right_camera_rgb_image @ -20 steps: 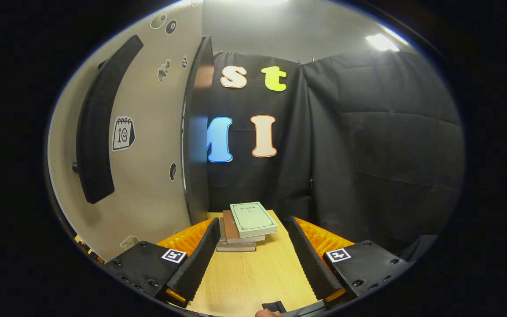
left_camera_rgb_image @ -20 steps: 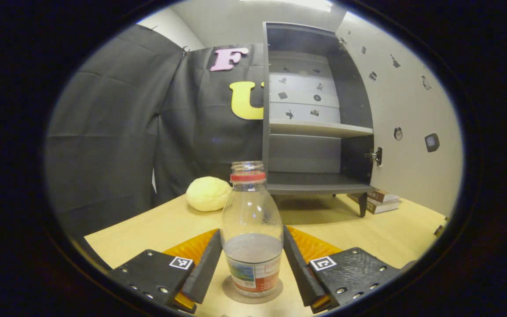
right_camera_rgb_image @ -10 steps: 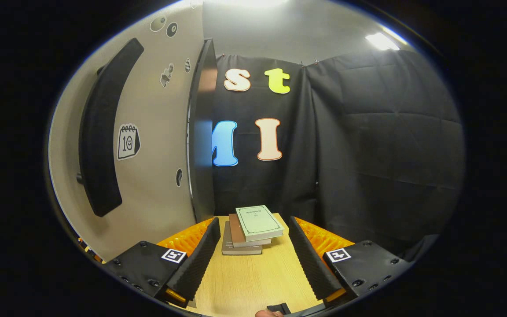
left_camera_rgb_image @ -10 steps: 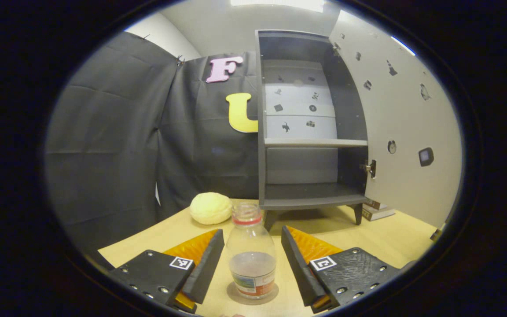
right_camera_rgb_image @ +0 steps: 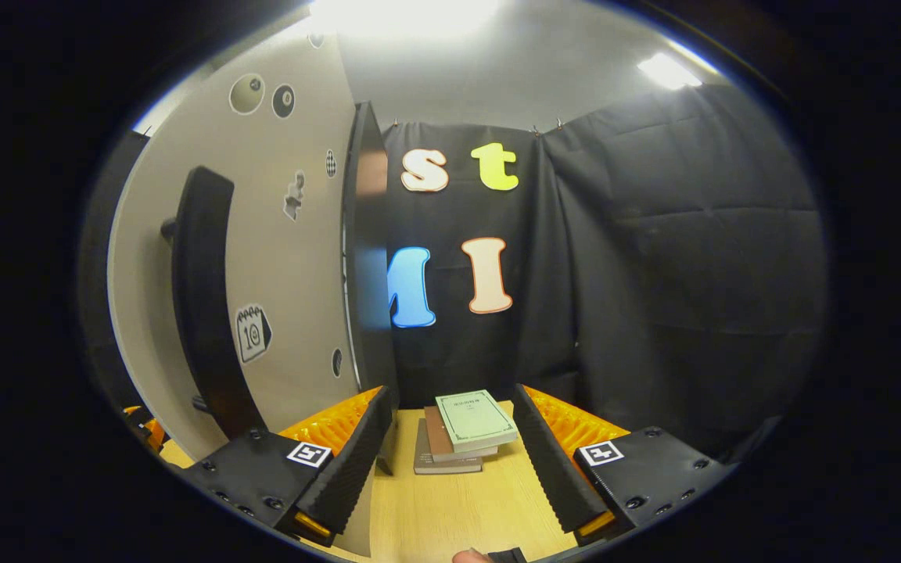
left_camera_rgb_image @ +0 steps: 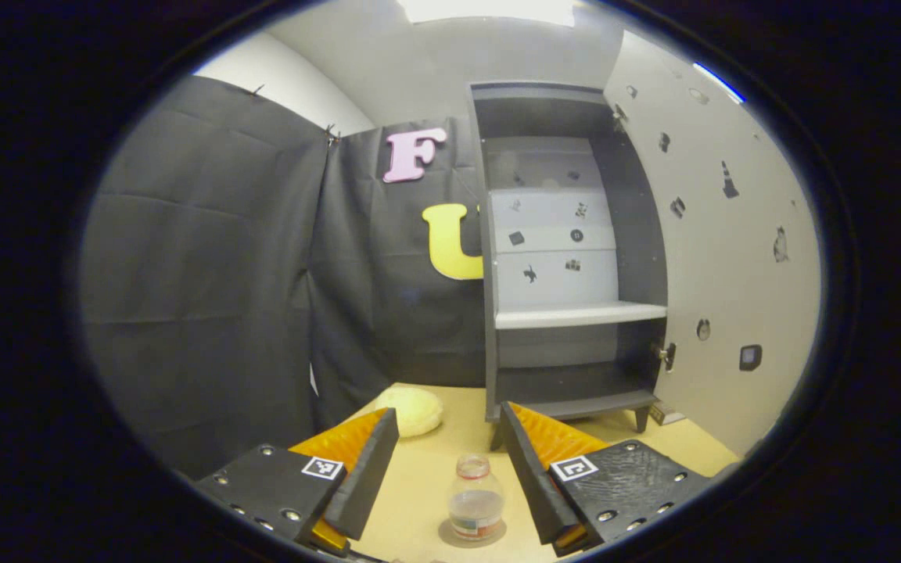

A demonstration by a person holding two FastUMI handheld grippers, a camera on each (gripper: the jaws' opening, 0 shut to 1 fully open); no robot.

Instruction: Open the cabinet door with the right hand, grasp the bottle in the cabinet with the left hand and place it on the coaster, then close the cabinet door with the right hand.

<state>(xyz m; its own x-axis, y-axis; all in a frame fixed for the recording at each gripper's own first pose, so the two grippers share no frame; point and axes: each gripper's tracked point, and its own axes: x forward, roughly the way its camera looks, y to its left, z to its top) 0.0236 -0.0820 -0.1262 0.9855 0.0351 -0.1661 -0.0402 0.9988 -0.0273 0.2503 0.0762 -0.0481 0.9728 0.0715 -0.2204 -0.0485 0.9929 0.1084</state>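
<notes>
In the left gripper view, the left gripper point(left_camera_rgb_image: 444, 469) has its jaws wide apart at the bottom of the frame and they hold nothing. Between them, farther off and low in the frame, the bottle point(left_camera_rgb_image: 475, 508) stands upright on the round coaster point(left_camera_rgb_image: 450, 536), which lies on the tabletop point(left_camera_rgb_image: 435, 469). The bottle has no cap and some liquid in its lower part. Neither finger touches it. Just left of centre, behind the left finger, a pale yellow round object point(left_camera_rgb_image: 413, 410) lies on the tabletop. To the right of centre stands the cabinet point(left_camera_rgb_image: 568, 258); its shelves are bare and its door point(left_camera_rgb_image: 732, 258) is swung open at the right of the frame.

In the right gripper view, the right gripper point(right_camera_rgb_image: 450, 461) also has its jaws wide apart, with nothing between them. Beyond the fingers, at lower centre, a stack of books point(right_camera_rgb_image: 462, 430) lies on the tabletop. At the left of the frame I see the outer face of the open door with its long dark handle point(right_camera_rgb_image: 208, 305).
</notes>
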